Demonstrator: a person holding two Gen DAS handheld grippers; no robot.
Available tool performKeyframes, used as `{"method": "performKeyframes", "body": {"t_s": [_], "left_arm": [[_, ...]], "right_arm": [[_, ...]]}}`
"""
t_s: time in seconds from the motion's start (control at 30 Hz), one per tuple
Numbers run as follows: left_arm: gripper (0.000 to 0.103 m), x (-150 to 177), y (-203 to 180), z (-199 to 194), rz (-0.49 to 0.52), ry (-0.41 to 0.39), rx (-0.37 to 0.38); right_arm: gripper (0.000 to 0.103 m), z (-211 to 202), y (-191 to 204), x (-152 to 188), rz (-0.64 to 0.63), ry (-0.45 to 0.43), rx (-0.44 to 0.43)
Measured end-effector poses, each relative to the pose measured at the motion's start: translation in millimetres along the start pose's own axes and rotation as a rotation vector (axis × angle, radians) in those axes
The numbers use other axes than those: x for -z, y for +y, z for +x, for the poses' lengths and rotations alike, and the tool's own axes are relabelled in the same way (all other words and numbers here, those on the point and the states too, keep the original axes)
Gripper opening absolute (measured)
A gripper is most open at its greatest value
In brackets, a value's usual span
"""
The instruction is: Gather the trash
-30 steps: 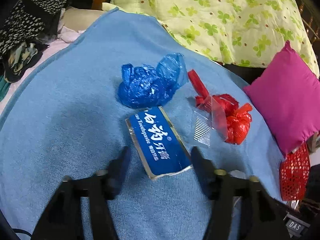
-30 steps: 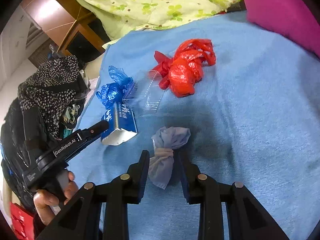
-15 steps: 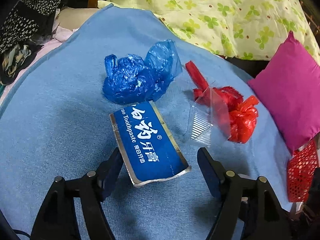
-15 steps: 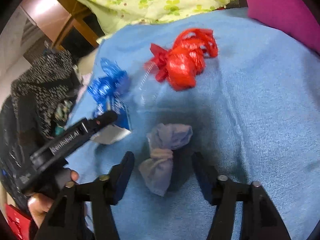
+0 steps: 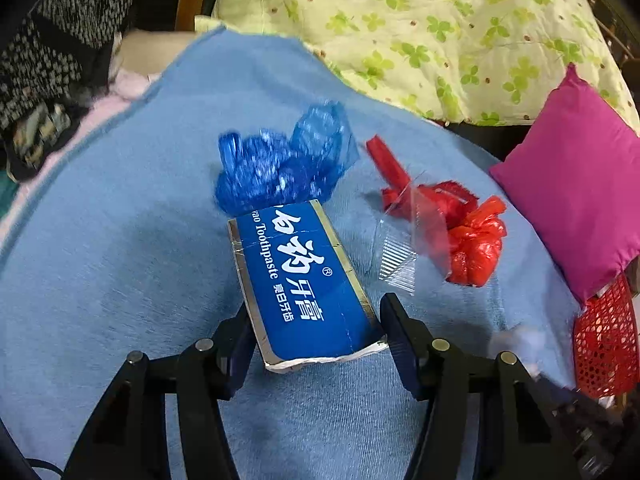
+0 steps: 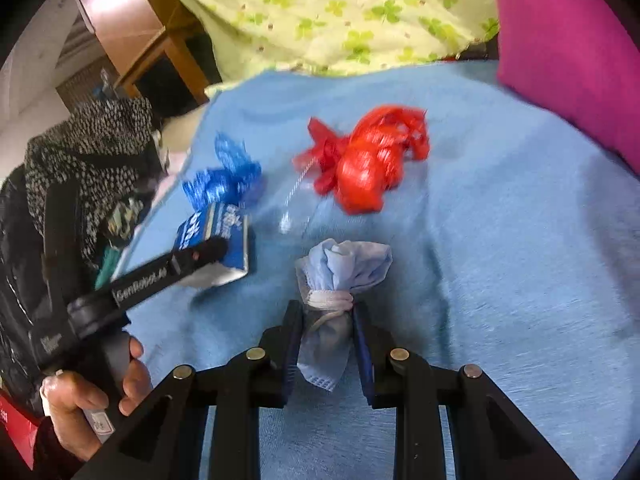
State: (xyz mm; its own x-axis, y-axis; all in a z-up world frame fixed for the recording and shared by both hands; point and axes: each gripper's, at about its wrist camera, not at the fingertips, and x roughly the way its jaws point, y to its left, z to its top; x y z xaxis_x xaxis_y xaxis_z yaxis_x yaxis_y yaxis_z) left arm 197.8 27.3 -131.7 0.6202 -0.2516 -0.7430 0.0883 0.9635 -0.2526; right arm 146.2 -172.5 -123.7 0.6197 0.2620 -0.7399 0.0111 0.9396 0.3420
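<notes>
A blue toothpaste box [image 5: 304, 280] lies on the blue blanket [image 5: 120, 240]. My left gripper [image 5: 314, 320] straddles its near end with jaws closing, and both pads touch the box's sides. A crumpled, tied-up pale blue face mask [image 6: 344, 260] is pinched at its lower half by my right gripper [image 6: 326, 320], which is shut on it. Beyond lie a crumpled blue plastic bag [image 5: 280, 164], a knotted red plastic bag [image 5: 468, 232] and a clear plastic wrapper [image 5: 400, 256]. The right wrist view shows the left gripper's finger [image 6: 200, 254] over the box [image 6: 224, 228].
A magenta pillow [image 5: 580, 192] sits at the blanket's right edge, with a red mesh basket [image 5: 604, 340] below it. A green clover quilt [image 5: 420, 20] lies behind. Dark patterned clothing [image 5: 48, 40] is piled at the left. A person's hand [image 6: 92, 392] holds the left gripper's handle.
The left gripper slid forward along the toothpaste box and its jaws closed onto the box's sides. The right gripper widened briefly, then shut on the face mask.
</notes>
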Motion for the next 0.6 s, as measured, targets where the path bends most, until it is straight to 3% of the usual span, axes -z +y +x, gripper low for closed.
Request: {"method": "performKeyframes", "body": {"t_s": [0.27, 0.6], "left_arm": [[0.062, 8.8, -17.9, -42.2, 0.112, -0.129, -0.073], [0.062, 39.0, -77.2, -77.6, 0.270, -0.187, -0.108]], "right_arm": [[0.027, -43.5, -15.2, -6.4, 0.016, -0.120, 0.022], [0.027, -94.1, -32.5, -12.3, 0.054, -0.251, 0.015]]}}
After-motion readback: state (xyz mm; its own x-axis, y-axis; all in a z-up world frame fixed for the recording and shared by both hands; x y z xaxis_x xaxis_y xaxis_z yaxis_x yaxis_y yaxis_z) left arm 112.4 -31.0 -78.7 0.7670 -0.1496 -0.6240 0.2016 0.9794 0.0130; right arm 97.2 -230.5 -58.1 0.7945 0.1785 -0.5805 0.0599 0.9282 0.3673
